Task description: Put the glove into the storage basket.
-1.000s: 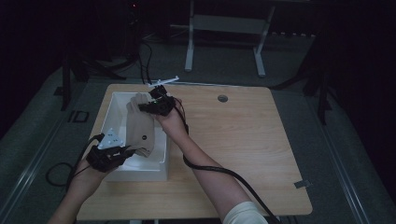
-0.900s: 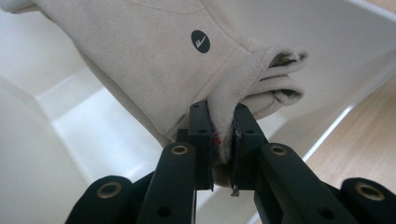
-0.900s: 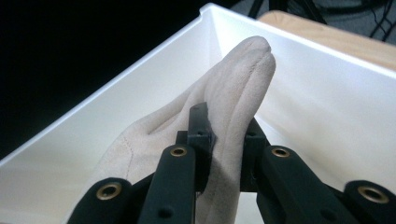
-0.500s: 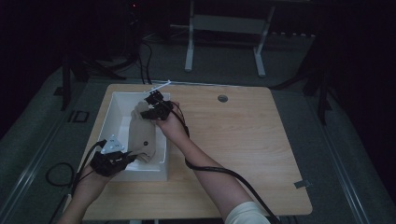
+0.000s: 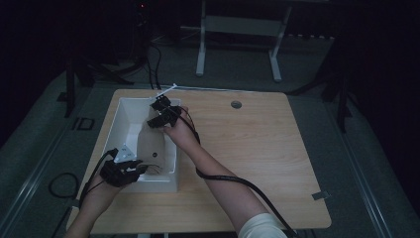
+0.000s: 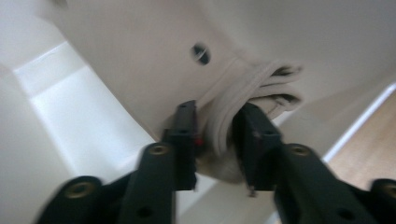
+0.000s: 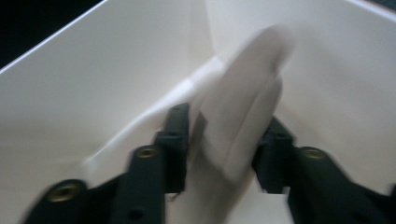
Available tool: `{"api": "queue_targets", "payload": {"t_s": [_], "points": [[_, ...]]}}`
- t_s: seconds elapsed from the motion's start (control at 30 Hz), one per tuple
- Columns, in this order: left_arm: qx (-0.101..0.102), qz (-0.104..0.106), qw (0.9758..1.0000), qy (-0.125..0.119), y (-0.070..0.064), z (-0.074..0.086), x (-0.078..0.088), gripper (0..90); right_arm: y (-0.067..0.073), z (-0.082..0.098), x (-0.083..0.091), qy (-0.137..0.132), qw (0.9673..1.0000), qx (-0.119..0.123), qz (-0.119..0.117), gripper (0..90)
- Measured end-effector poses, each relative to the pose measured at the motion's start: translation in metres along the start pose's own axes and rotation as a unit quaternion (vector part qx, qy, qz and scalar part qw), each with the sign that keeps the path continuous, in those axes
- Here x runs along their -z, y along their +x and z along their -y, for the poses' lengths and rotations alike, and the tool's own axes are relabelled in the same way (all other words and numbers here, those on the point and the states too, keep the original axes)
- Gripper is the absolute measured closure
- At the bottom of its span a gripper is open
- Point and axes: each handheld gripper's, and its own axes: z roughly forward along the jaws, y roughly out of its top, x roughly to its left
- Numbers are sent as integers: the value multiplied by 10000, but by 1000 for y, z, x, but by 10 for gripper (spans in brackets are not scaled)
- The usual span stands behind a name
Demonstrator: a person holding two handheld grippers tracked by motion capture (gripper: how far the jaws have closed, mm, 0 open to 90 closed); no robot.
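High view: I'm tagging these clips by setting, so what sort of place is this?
Probably a dim lab or workshop: a bare wooden table, a white bin on it, metal stand legs and cables on the floor.

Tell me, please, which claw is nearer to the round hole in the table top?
Right. The right claw is over the white bin's far end, nearer the round hole; the left claw sits at the bin's near end, farther off.
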Motion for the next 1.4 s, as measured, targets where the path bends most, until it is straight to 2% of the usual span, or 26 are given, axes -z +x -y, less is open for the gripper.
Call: {"api": "queue_targets", "payload": {"t_s": [0.07, 0.17, 0.3, 0.37, 0.43, 0.53, 0.6, 0.63, 0.7, 0.8, 0.87, 1.1, 1.3, 1.4], "points": [[56, -33, 10000, -30, -1, -1, 0, 567, 0, 1, 1, -73, 10000, -16, -34, 537], [128, -55, 9999, -82, -3, -2, 1, 495, 1, 1, 3, -108, 9999, 51, -14, 491], [176, -152, 9996, -185, -4, -3, 3, 475, -2, 1, 7, -199, 9998, 3, -55, 468], [268, -156, 9992, -244, -4, -4, 3, 463, -4, 1, 10, -219, 9997, 7, -134, 436], [455, -91, 9982, -380, -4, -5, 4, 396, -5, 1, 13, -237, 9996, -17, -154, 398], [624, -86, 9965, -549, -6, -8, 4, 294, -7, 2, 17, -331, 9991, -29, -257, 358], [724, -2, 9956, -601, -7, -10, 5, 200, -8, 2, 20, -355, 9983, -30, -456, 279], [776, -71, 9950, -629, -7, -11, 6, 175, -9, 3, 21, -347, 9978, 1, -572, 256], [834, 2, 9938, -732, -8, -12, 10, 150, -9, 3, 23, -433, 9965, 2, -714, 231], [902, 95, 9924, -833, -8, -15, 16, 145, -6, 5, 28, -528, 9948, 165, -854, 186], [919, 38, 9915, -925, -9, -18, 19, 145, -5, 5, 31, -573, 9930, 242, -1008, 185], [941, 133, 9864, -1338, -14, -28, 31, 145, -6, 10, 47, -698, 9910, 403, -1065, 165], [885, 225, 9852, -1447, -24, -37, 38, 144, -12, 16, 59, -813, 9902, 454, -1044, 163], [899, 411, 9840, -1480, -31, -42, 39, 145, -17, 22, 66, -867, 9894, 453, -1073, 161]]}}
